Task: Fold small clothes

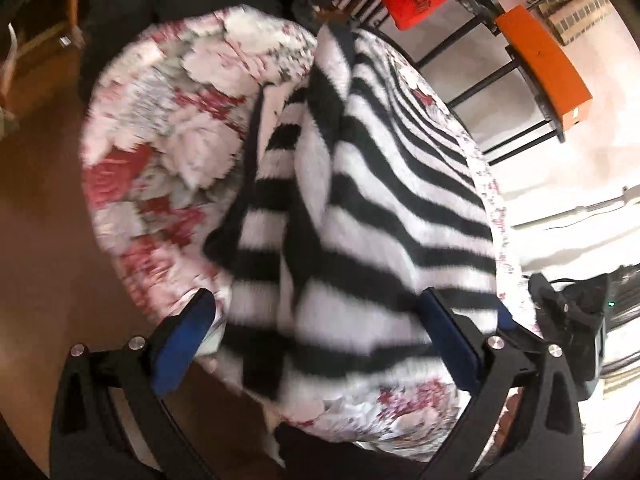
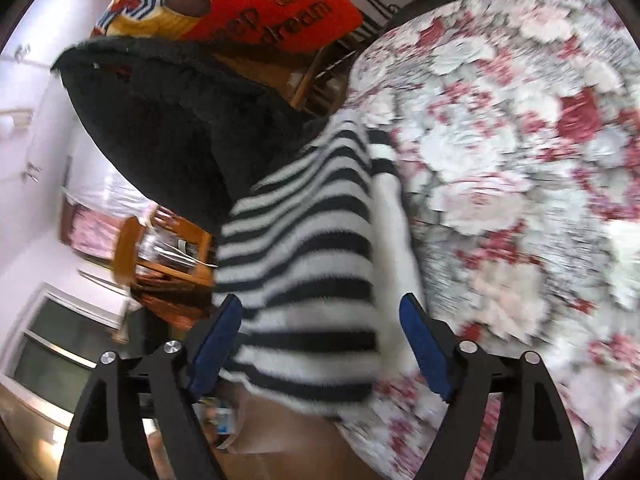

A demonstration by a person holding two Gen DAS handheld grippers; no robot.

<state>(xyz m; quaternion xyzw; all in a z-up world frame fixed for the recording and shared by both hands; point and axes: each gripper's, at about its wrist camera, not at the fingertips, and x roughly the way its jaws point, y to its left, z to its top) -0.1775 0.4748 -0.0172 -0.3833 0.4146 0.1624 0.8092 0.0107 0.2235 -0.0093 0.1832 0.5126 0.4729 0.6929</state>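
Striped sweater [image 1: 360, 208]: It was black and white and fuzzy. It lay bunched up on the flowered cloth [image 1: 168, 128], near the edge.
Surface: It was round, with the flowered cloth all over it.
Left gripper [image 1: 320, 344]: Its blue pads were wide apart. The sweater sat between them, but they were not pinching it.
Right gripper [image 2: 320, 344]: It was wide open too. The sweater's [image 2: 312, 264] end lay between its pads, and it held nothing.
Dark fuzzy cloth [image 2: 160, 128]: It was next to the sweater, touching it.
Red pillow [image 2: 256, 4]: It was behind the dark cloth.
Picture: It was blurry.
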